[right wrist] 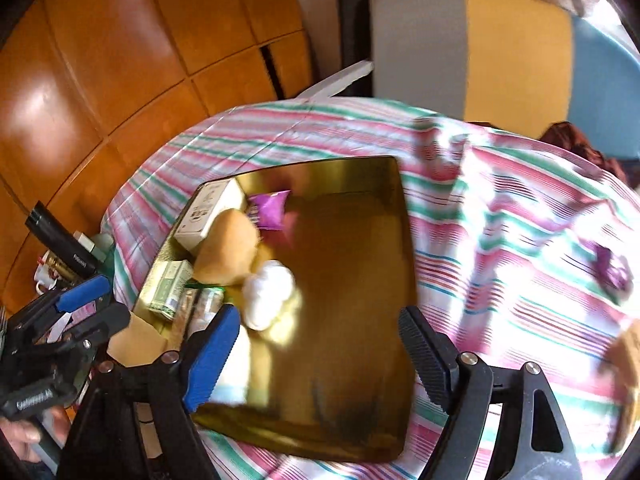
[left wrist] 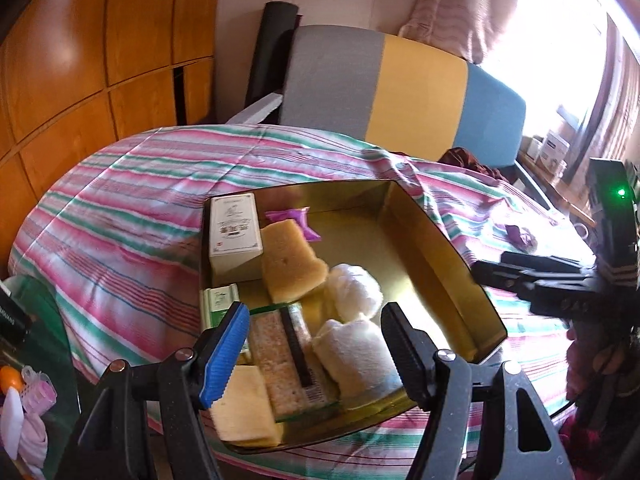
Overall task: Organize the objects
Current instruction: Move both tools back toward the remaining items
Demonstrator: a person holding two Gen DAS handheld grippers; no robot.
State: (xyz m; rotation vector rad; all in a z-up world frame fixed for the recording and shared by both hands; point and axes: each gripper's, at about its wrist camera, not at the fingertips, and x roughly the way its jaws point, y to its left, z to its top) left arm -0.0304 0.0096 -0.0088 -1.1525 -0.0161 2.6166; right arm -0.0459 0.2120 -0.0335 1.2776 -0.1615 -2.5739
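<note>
Shallow gold metal tin (left wrist: 436, 240) sits mid-frame on the pink-and-green striped bedcover (left wrist: 120, 216); its contents crowd the left half — white carton (left wrist: 236, 236), tan sponge (left wrist: 292, 264), rolled white cloths (left wrist: 352, 292), purple sachet (left wrist: 294, 220) — likely to keep the right half free for more. Left gripper (left wrist: 316, 354) hovers at lower centre, jaws spread, nothing between. Right gripper (right wrist: 320, 360) also gapes empty over the tin's bare floor. A purple wrapper (right wrist: 612, 268) lies loose at right on the cover, probably next.
</note>
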